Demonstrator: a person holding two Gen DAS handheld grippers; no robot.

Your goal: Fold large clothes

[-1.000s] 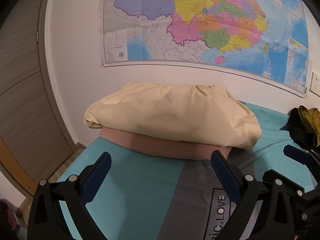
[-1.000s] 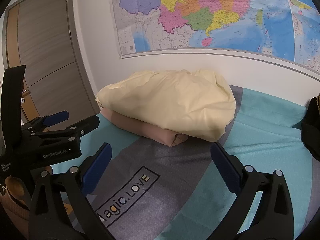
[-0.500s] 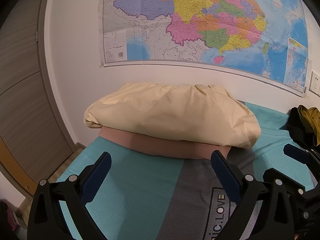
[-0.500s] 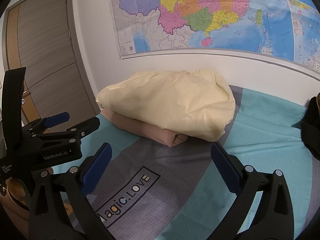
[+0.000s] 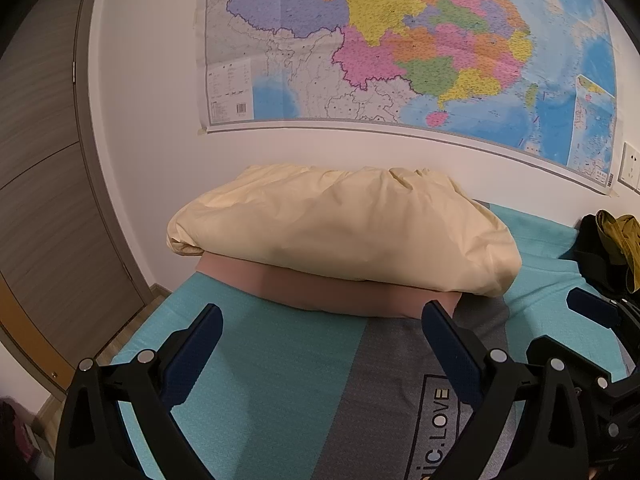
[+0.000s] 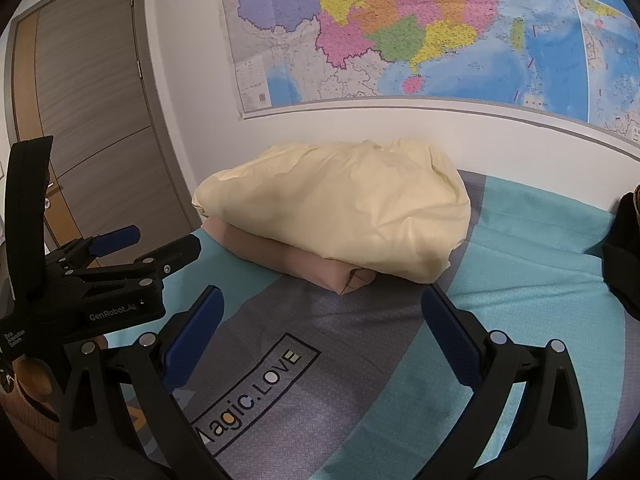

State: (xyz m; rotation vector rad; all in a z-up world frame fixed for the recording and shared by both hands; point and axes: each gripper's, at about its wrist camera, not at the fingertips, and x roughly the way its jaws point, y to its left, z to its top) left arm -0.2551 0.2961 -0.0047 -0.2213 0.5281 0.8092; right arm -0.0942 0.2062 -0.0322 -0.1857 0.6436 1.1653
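Clothes point(image 5: 604, 248) dark, heaped far right, well apart from both grippers' wide, empty jaws.

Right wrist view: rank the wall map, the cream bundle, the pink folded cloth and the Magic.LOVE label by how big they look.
1. wall map, cut off by the frame
2. cream bundle
3. Magic.LOVE label, nearer the camera, so unsure against 4
4. pink folded cloth, mostly covered by the bundle

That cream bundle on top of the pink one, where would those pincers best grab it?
Probably the cream bundle's loose right corner, where it overhangs the pink folded cloth. Come in low from the front-right with the right gripper, jaws open; the overhang leaves a free edge to pinch.
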